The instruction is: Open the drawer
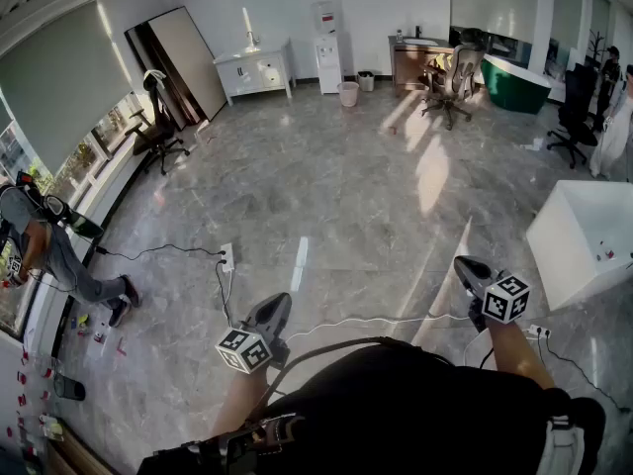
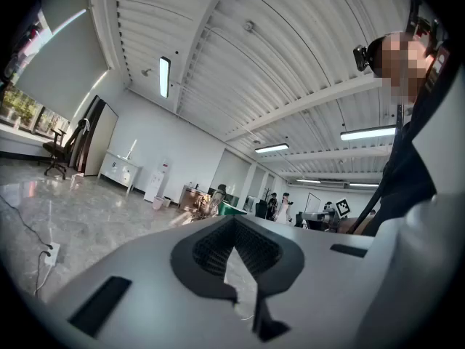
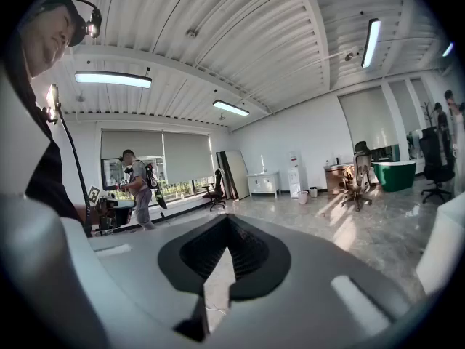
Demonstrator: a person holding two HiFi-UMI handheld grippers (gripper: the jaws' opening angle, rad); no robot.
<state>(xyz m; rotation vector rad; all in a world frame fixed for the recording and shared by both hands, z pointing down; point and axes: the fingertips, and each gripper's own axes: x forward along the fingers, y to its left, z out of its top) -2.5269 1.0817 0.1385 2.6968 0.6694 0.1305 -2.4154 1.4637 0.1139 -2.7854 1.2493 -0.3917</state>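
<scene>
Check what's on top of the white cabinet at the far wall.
One slim upright object stands on the white cabinet, too small to identify. The cabinet's inside is covered by its fronts.

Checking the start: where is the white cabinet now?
Head view, upper left of centre: the white cabinet stands against the far wall, between the leaning board and the water dispenser.

Glossy grey marble floor (image 1: 326, 186). Power strip (image 1: 226, 256) lies lower left, with a black cord (image 1: 158, 251) running toward the windows and a white cable (image 1: 376, 320) to its right. Chair (image 1: 158, 132) by the windows. Cabinet (image 1: 255, 72), dispenser (image 1: 327, 52) and bin (image 1: 348, 93) along the far wall. Green tub (image 1: 516, 82) far right, white box (image 1: 588, 240) near right.
</scene>
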